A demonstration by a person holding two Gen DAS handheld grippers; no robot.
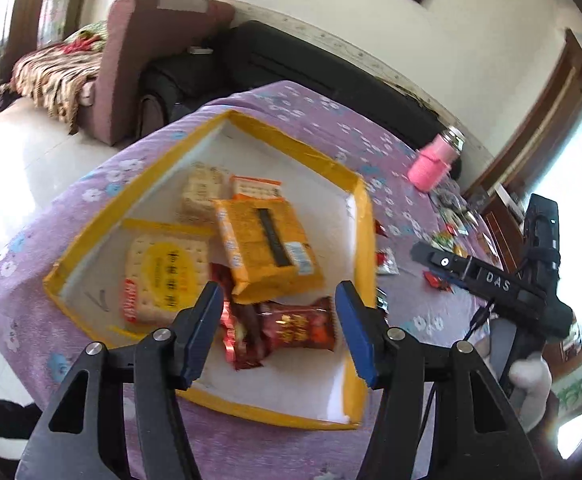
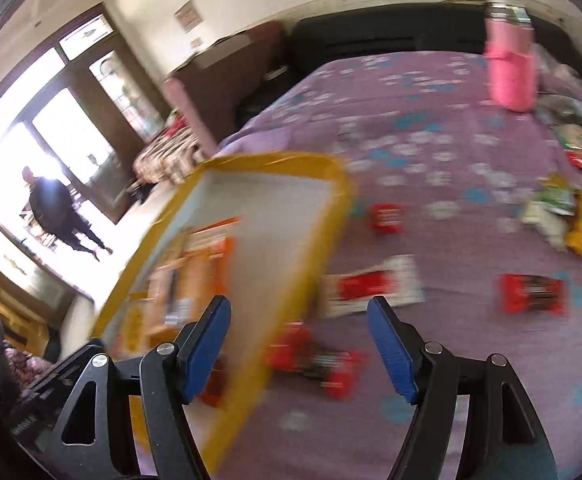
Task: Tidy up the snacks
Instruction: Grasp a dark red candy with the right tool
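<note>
A yellow-rimmed white box point(image 1: 291, 148) sits on the purple flowered tablecloth point(image 1: 275, 452). It holds an orange cracker pack point(image 1: 267, 252), a round-biscuit pack point(image 1: 163, 280), a pale cracker pack point(image 1: 201, 192) and dark red wrapped snacks point(image 1: 291, 330). My left gripper point(image 1: 279, 336) is open and empty above the box's near side. My right gripper point(image 2: 299, 354) is open and empty beside the box's rim point(image 2: 279, 324), above red snack packs point(image 2: 315, 364) loose on the cloth. More red packs point(image 2: 531, 294) lie to the right. The right gripper's body point(image 1: 495, 284) shows in the left wrist view.
A pink bottle point(image 2: 511, 72) stands at the table's far side. Green and yellow snack bags point(image 2: 567, 216) lie at the right. A dark sofa point(image 1: 331, 68) and a maroon armchair point(image 1: 139, 60) stand beyond the table. A person point(image 2: 63, 212) stands in the doorway.
</note>
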